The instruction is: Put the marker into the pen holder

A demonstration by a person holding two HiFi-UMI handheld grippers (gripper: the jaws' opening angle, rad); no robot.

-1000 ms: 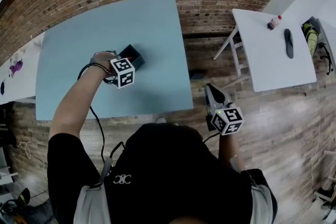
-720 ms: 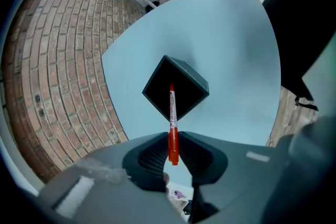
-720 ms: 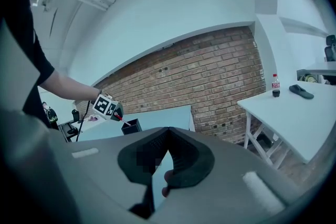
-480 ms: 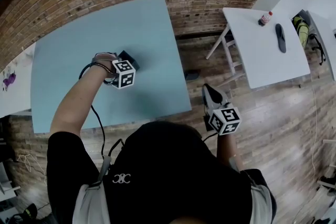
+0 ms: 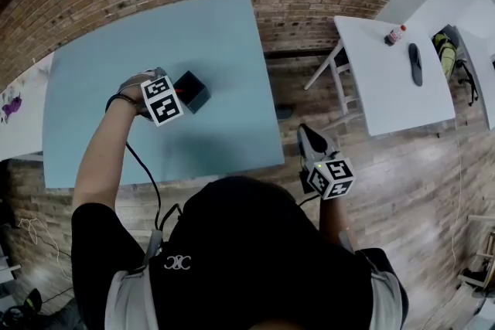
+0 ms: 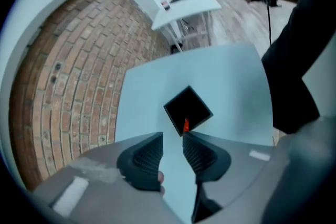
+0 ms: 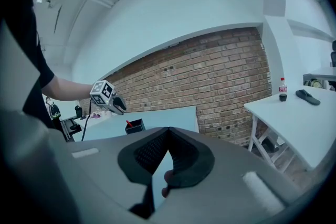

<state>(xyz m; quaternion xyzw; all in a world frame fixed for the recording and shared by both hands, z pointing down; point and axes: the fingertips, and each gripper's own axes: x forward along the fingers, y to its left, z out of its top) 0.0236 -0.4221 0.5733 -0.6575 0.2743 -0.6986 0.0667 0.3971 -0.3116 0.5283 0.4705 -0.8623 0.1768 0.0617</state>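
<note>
The marker (image 6: 186, 125) stands in the holder (image 6: 181, 105) at centre frame in the left gripper view, with only its red tip showing. The left gripper (image 6: 173, 139) hangs just over it, its fingers (image 6: 144, 152) opening with nothing between them.

The right-hand finger looks very close to that tip. A sideways pull could catch it and topple the holder, so a straight lift seems safer.

In the head view the holder sits well in from every edge of the table (image 5: 224, 35), with bare top all round. The right gripper (image 5: 312, 141), its fingers closed on nothing, hangs off the lower right corner, well apart.
</note>
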